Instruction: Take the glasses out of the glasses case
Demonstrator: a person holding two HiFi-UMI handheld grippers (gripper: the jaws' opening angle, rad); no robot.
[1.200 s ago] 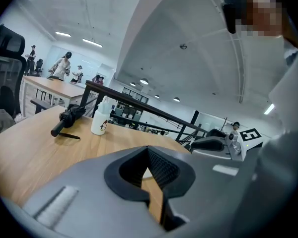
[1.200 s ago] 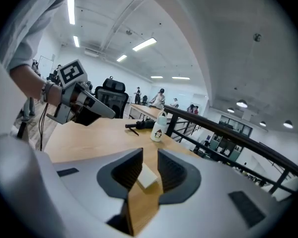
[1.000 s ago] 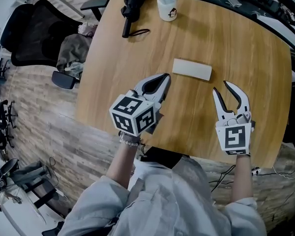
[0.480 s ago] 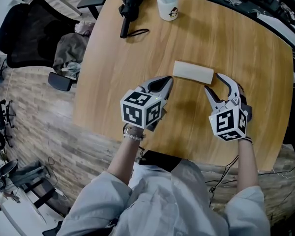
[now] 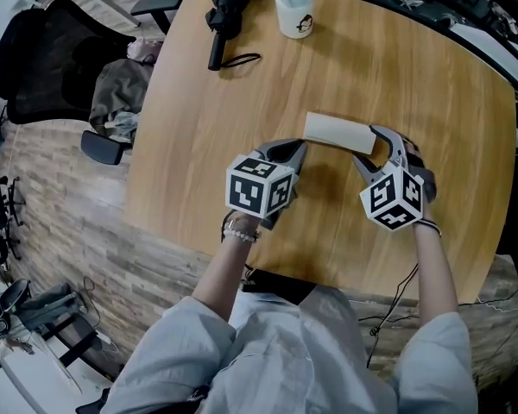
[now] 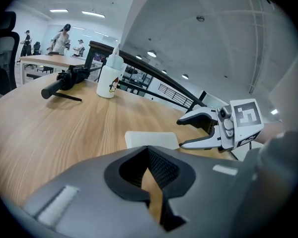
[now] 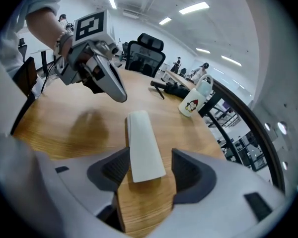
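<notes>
White glasses case (image 5: 338,133) lies flat on the table (image 5: 432,84), one end between the just-opened, wide, unpressing jaws of the right tool (image 5: 369,145), left tool (image 5: 300,147) closed and empty beside the other end; likely light, stiff, smooth, best pinched across its narrow width.

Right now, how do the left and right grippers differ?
The left gripper is shut and empty; the right gripper has just been opening and stands open. The right has one end of the case between its jaws; the left is only near the other end. Both are low over the table.
</notes>
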